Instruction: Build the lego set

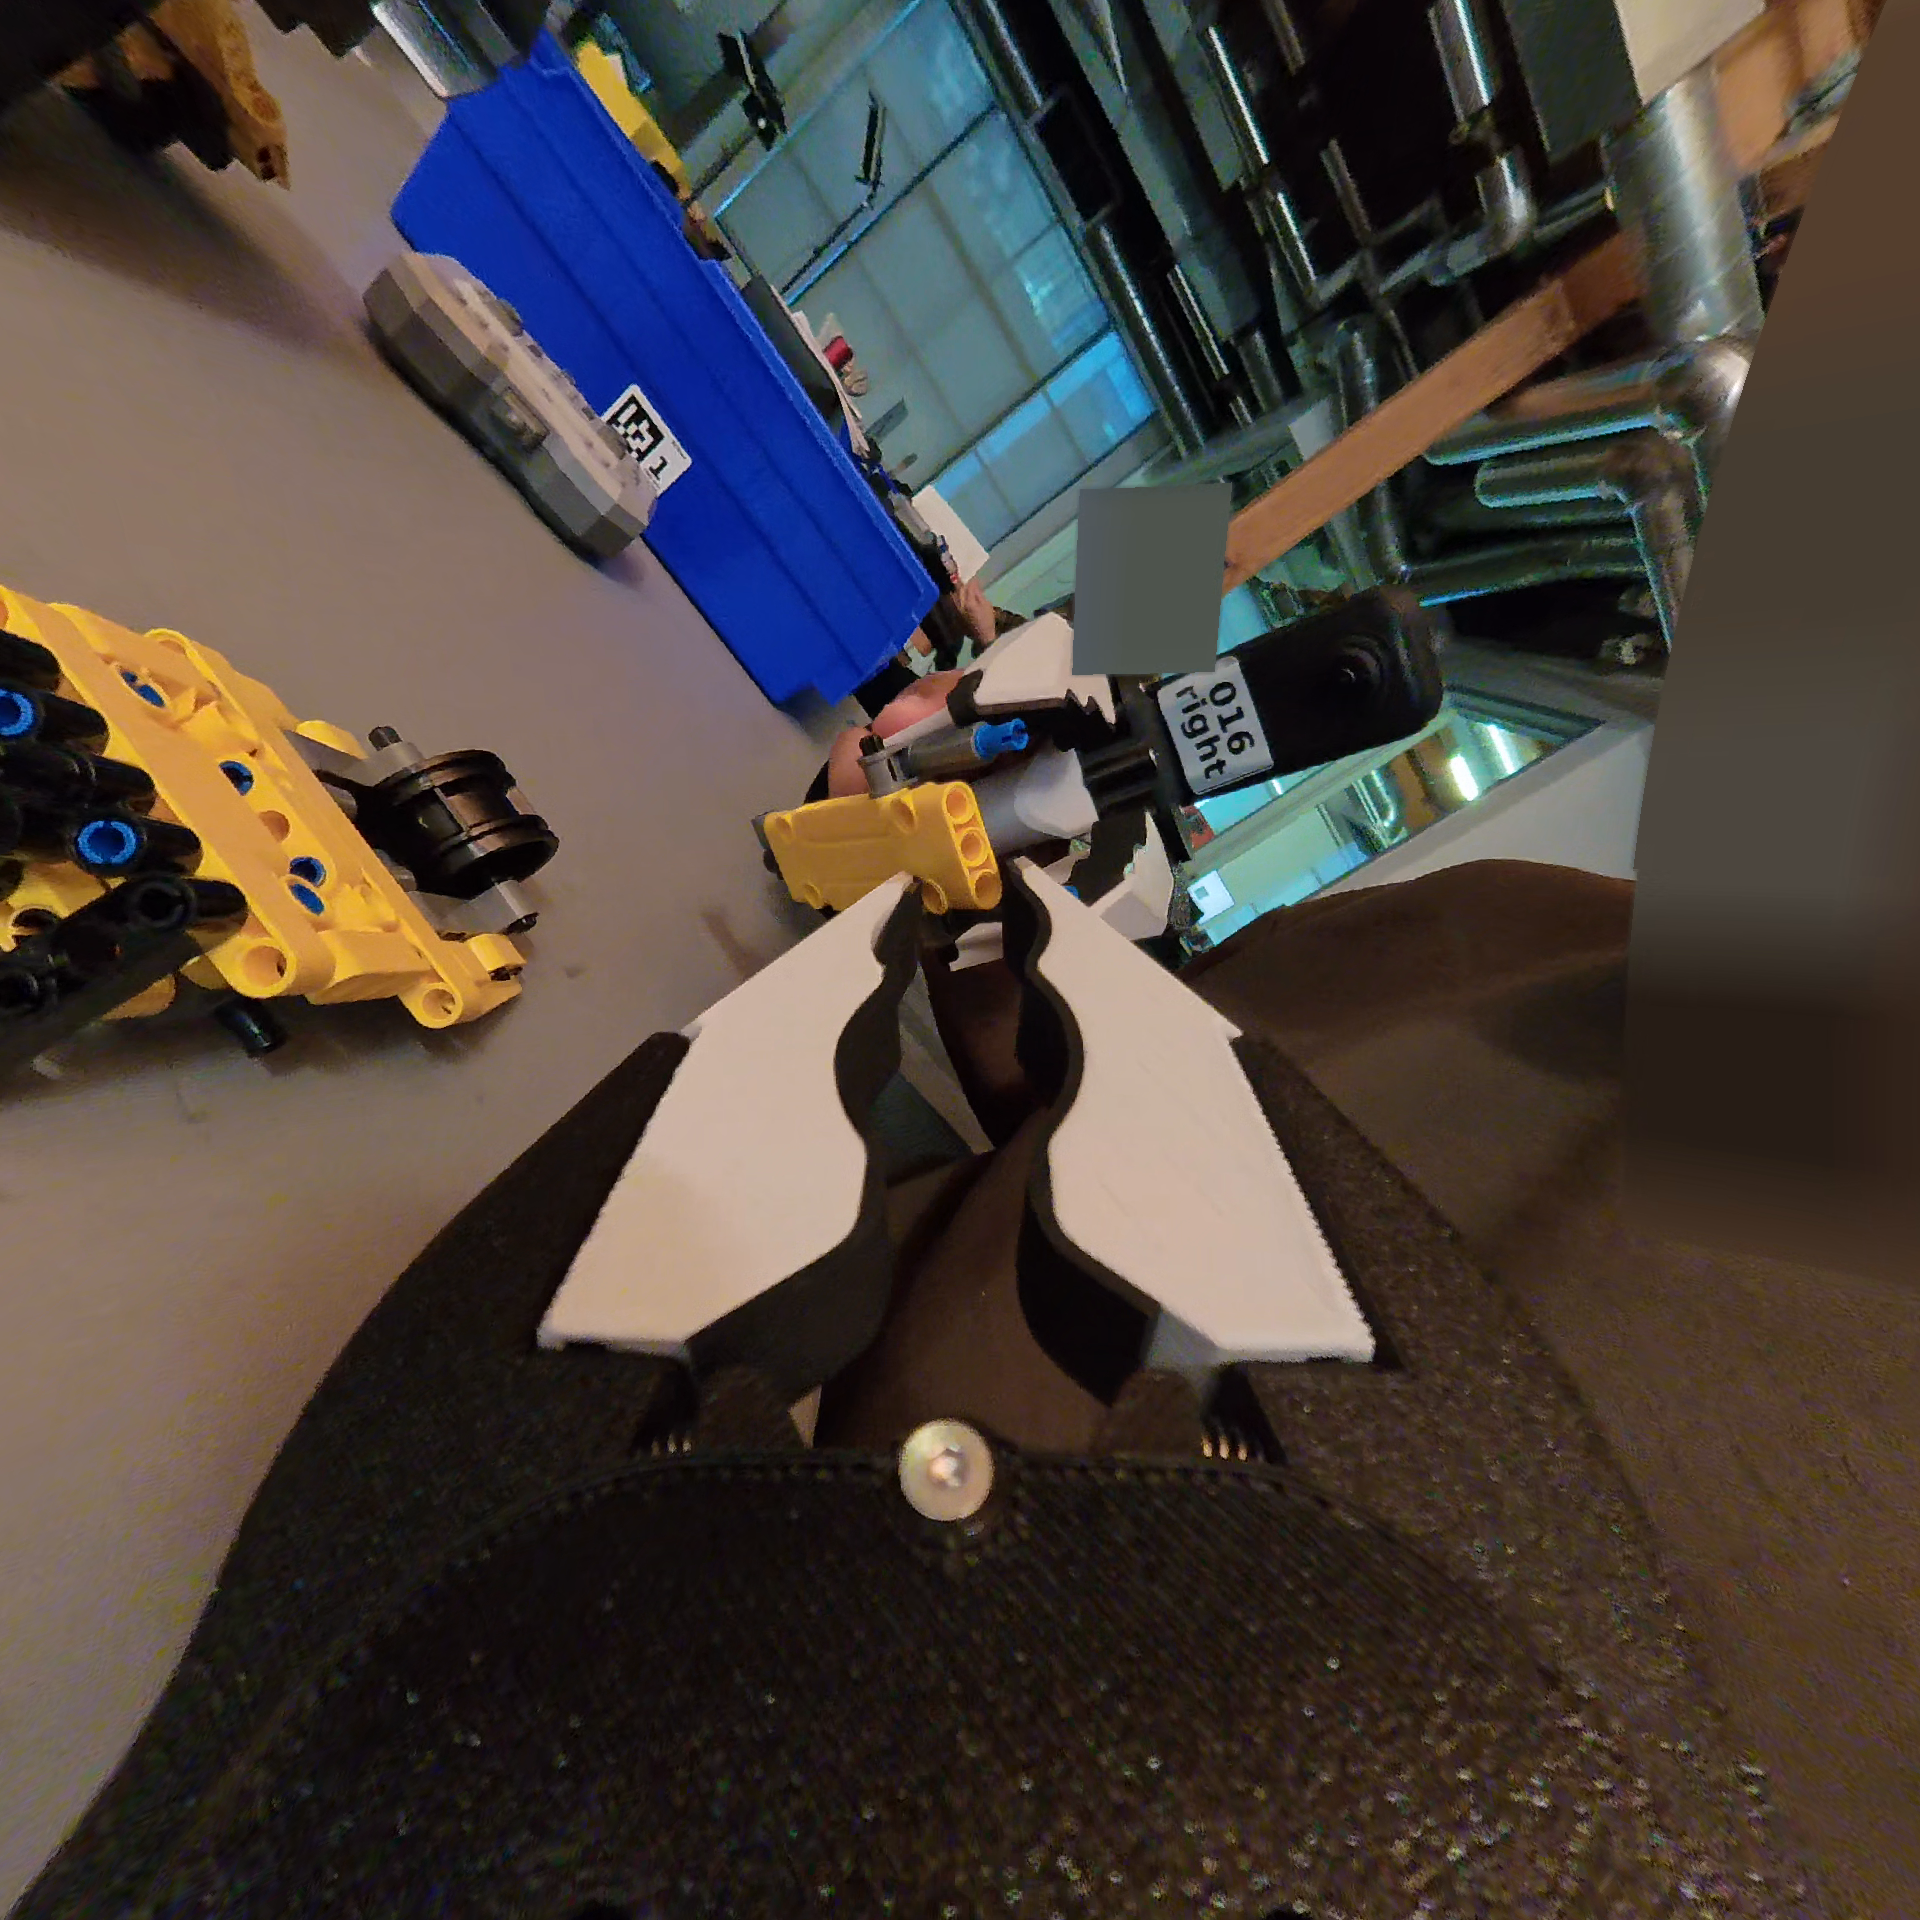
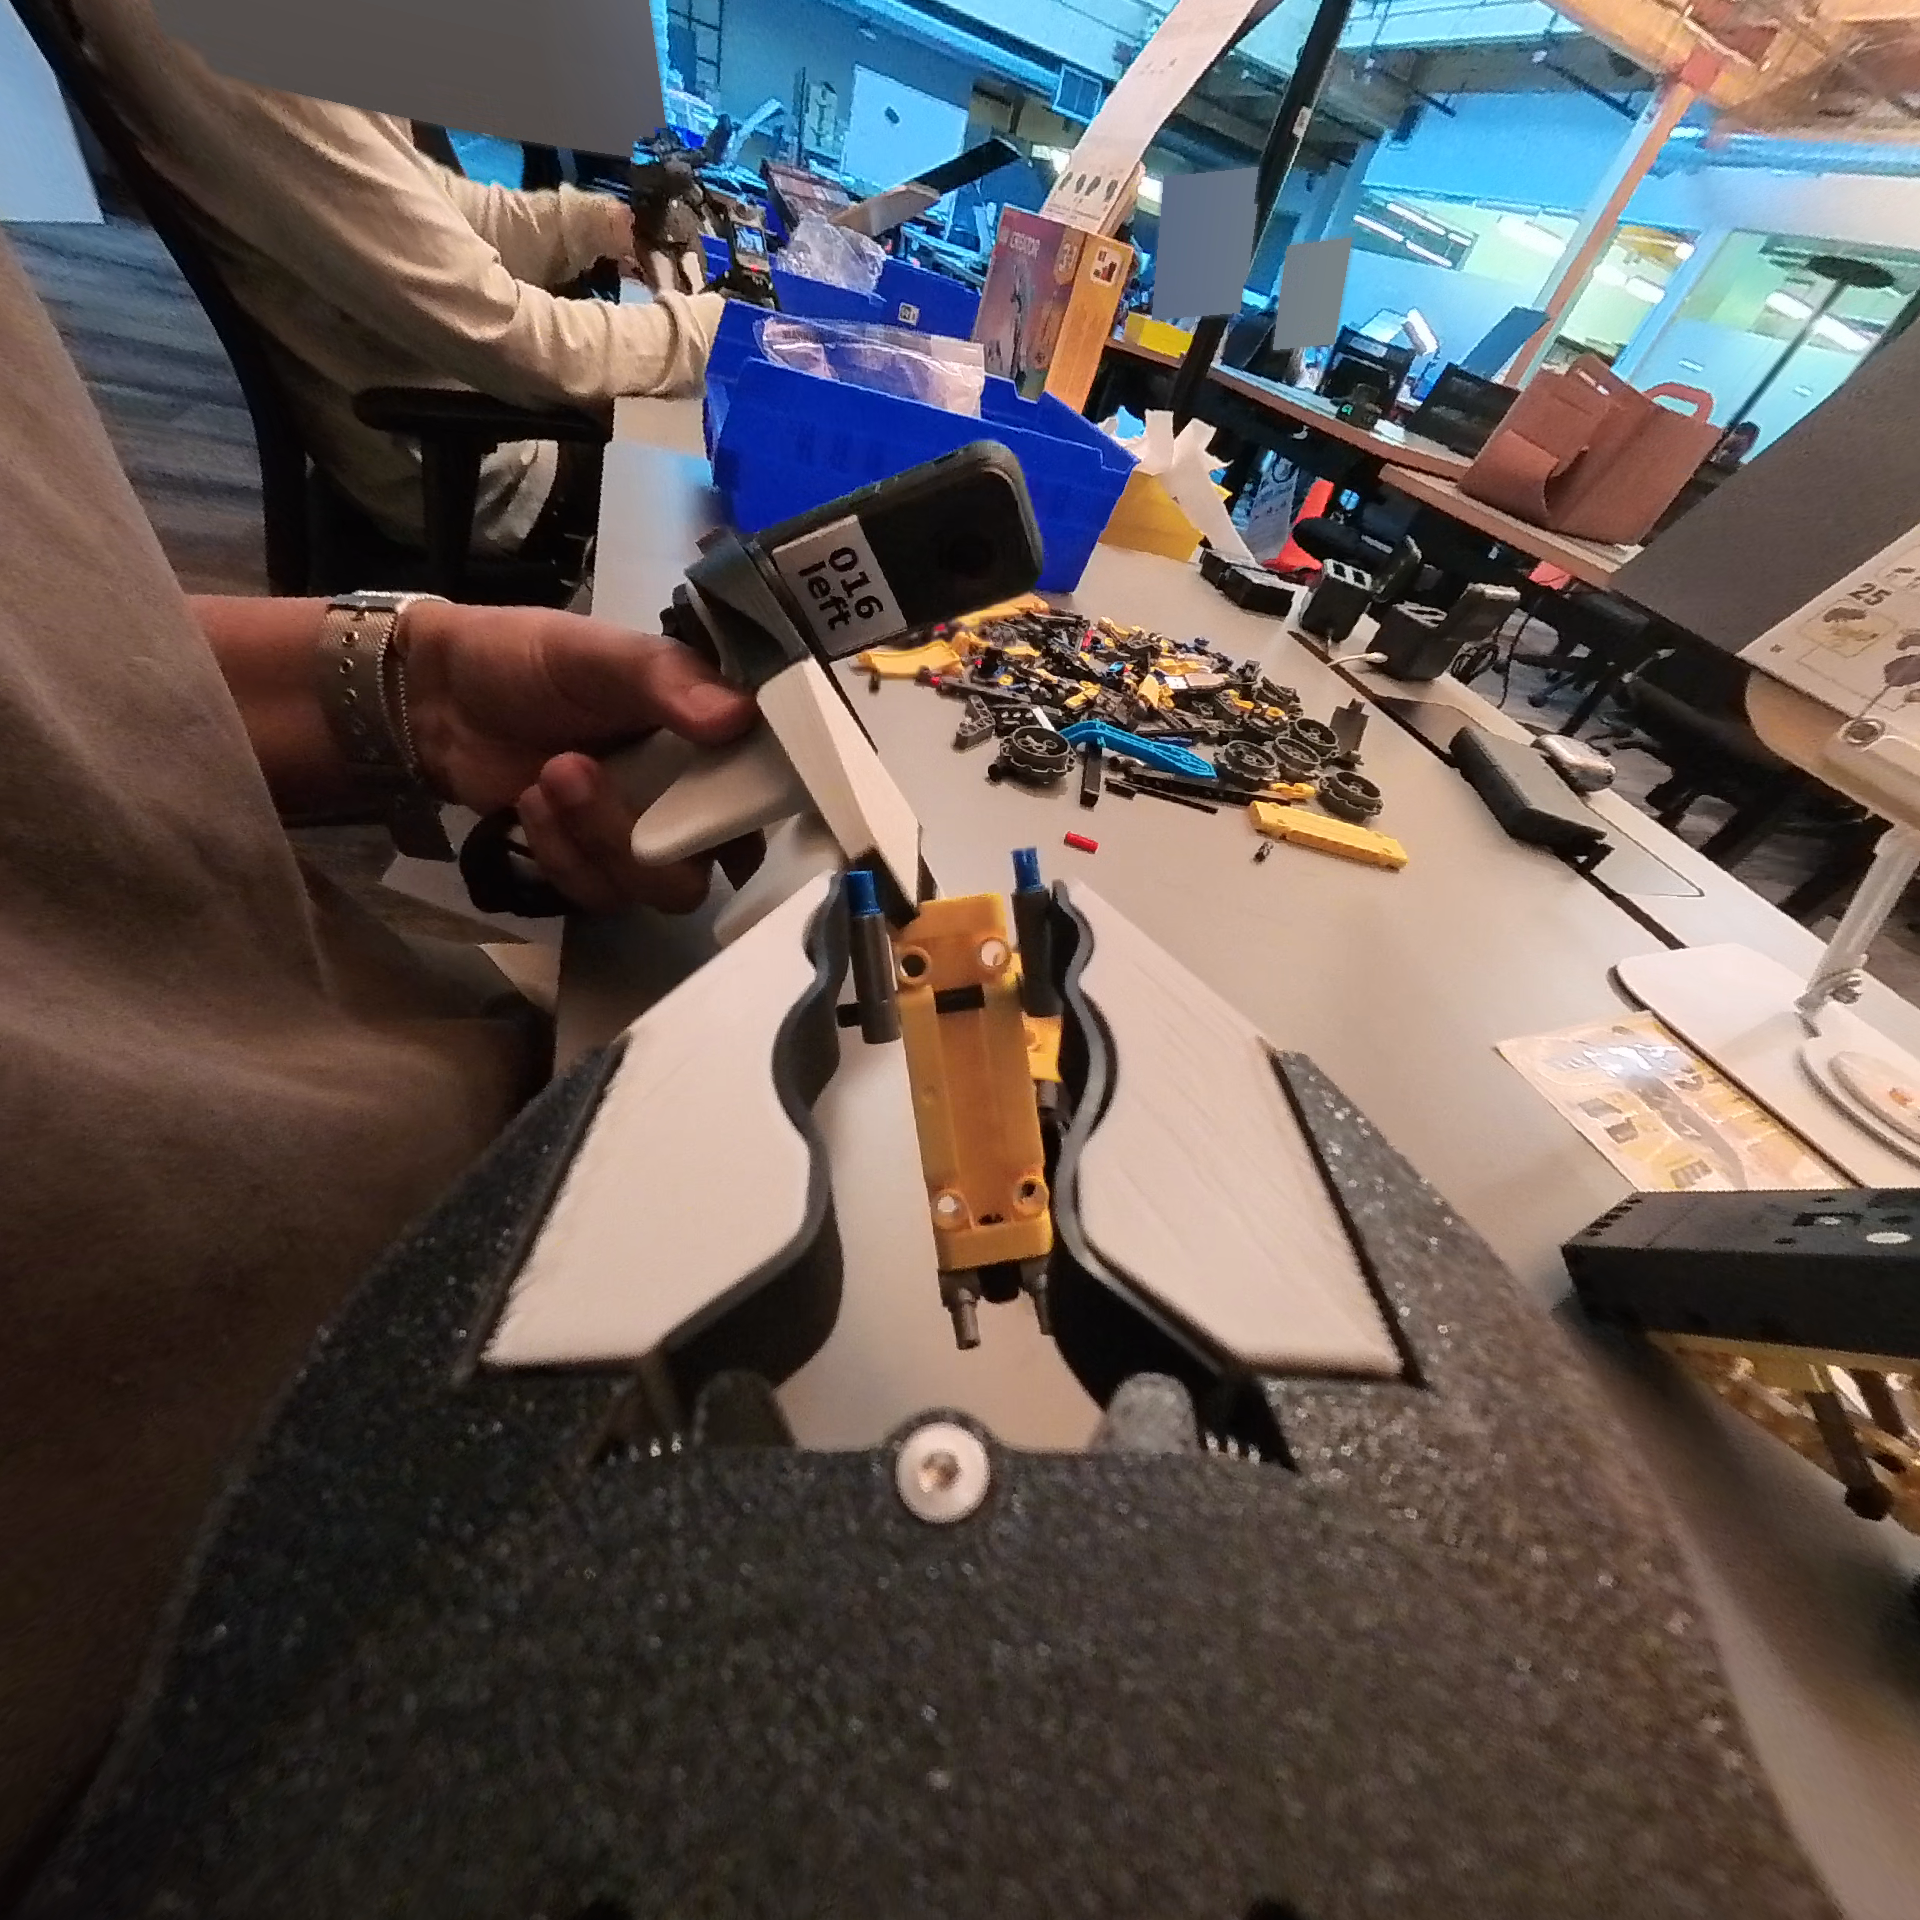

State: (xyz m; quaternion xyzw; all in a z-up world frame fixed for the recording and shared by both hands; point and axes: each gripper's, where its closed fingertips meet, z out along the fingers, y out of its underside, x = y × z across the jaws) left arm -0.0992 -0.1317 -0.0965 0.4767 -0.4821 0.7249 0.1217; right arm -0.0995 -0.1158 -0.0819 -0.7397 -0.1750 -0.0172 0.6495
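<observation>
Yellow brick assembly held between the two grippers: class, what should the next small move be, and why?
Probably a small steadying squeeze by the right gripper before anything else. It holds the yellow brick assembly lengthwise between its fingers, while the left gripper pinches only the far end, so a pull there could twist the piece loose.

White labels (image 1: 1216, 732) on cameras (image 2: 935, 551), blue bin (image 1: 748, 499)

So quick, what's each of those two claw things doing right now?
Left gripper: closed, its tips pinching the end of the yellow brick assembly.
Right gripper: closed on the same yellow brick assembly, which lies lengthwise between its fingers.
</observation>
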